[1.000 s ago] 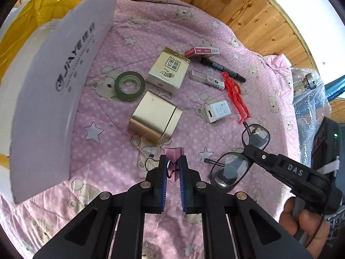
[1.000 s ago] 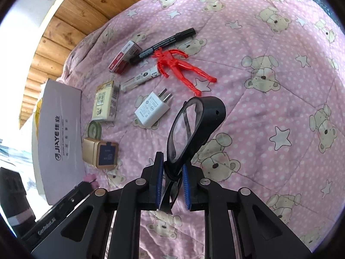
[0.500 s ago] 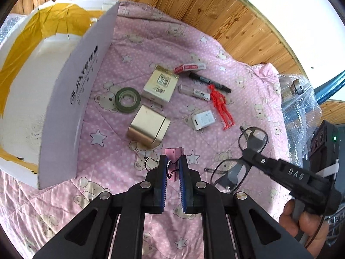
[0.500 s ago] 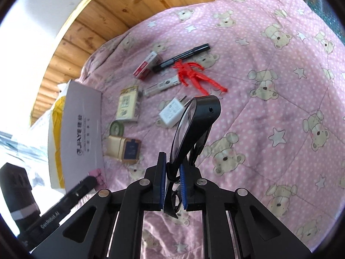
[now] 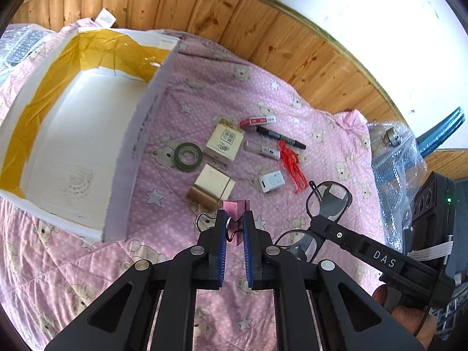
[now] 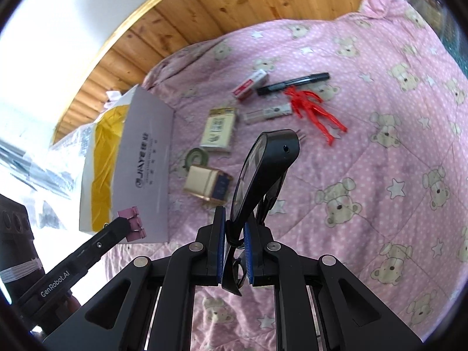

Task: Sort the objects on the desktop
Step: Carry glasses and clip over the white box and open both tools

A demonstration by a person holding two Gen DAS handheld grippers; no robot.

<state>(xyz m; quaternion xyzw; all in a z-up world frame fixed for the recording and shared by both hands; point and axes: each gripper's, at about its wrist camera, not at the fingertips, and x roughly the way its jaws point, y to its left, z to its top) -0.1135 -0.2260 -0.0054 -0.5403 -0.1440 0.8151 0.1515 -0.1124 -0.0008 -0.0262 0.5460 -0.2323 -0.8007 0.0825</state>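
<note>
We have the left tongs clenched on the small, stiff, light pink binder clip and the right tongs clenched on the black glasses, both aloft over the bed near the open box; the glasses seem fragile, best held by the frame.

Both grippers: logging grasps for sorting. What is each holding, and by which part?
Left gripper pinches a pink binder clip by its wire handles; right gripper clamps black glasses at the frame.
</note>
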